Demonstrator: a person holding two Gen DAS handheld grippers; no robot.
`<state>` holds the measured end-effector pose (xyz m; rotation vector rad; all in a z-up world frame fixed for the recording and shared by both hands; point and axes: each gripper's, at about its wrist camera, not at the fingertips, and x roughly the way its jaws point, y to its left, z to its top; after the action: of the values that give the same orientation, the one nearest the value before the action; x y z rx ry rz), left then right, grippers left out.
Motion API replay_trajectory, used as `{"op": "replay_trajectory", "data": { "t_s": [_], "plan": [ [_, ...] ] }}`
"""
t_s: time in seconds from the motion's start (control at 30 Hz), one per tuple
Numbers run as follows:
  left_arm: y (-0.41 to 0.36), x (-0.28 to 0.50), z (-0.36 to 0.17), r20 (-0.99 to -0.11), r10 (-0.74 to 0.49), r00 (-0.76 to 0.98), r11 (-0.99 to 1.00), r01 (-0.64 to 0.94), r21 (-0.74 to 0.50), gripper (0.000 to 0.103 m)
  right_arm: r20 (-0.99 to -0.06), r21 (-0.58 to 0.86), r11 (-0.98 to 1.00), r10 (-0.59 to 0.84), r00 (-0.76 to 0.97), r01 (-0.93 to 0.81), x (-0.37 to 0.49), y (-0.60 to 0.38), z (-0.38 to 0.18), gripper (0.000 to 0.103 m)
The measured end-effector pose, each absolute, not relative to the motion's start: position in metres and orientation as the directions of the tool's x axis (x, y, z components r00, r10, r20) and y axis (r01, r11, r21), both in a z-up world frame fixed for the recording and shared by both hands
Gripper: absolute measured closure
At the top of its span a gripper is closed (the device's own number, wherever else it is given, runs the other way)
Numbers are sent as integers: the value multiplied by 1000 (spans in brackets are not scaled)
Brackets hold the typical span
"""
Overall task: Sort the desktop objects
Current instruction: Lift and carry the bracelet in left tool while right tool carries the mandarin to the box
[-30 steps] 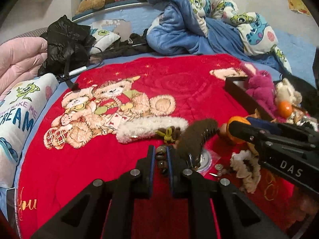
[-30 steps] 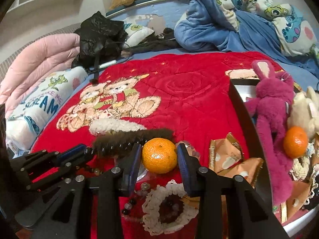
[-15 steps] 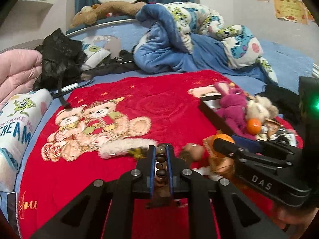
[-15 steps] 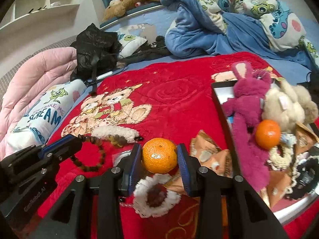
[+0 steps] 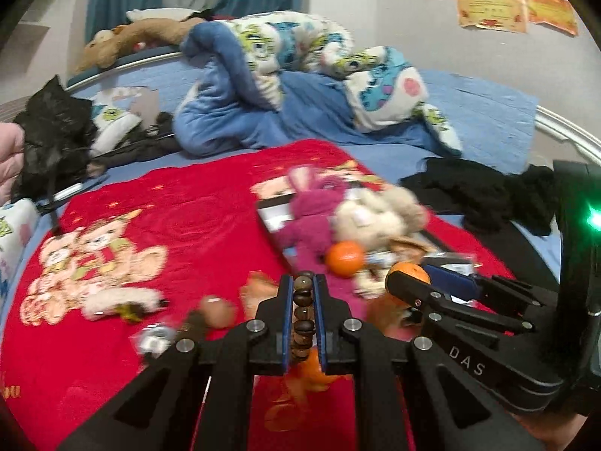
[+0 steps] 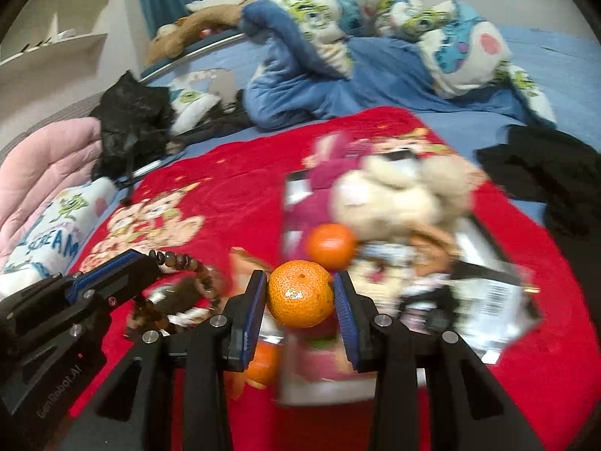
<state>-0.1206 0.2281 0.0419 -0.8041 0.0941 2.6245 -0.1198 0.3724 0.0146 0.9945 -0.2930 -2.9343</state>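
Left gripper point(image 5: 303, 293) clamped tight on a brown bead bracelet point(image 5: 302, 312), the loop dangling clear of the red blanket point(image 5: 195, 203). Right gripper point(image 6: 300, 293) part-open, its blue pads pressed on a mandarin point(image 6: 300, 294), carried above the blanket. Just beyond: a dark tray point(image 5: 267, 221) on the bed, holding a pink plush rabbit point(image 5: 311, 210), a cream plush point(image 5: 379, 218) and a second mandarin point(image 5: 345, 258). Tray contents blurred.
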Motion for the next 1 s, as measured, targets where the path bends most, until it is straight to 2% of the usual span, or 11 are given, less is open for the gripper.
{"op": "replay_trajectory", "data": {
  "t_s": [0.43, 0.63, 0.83, 1.0],
  "plan": [
    [303, -98, 46, -537, 417, -734, -884, -465, -50, 92, -576, 208, -962, 26, -817, -178, -70, 465, 23, 68],
    [303, -99, 48, -524, 416, -743, -886, -461, -49, 92, -567, 217, -961, 19, -823, -172, -67, 469, 25, 68],
    [296, -109, 38, -518, 435, -737, -887, -451, -103, 92, -562, 221, -963, 2, -827, -152, -76, 464, 21, 68],
    [308, -124, 27, -542, 407, -735, -891, -449, -60, 92, -566, 219, -966, -13, -824, -136, -88, 461, 13, 68]
  ]
}}
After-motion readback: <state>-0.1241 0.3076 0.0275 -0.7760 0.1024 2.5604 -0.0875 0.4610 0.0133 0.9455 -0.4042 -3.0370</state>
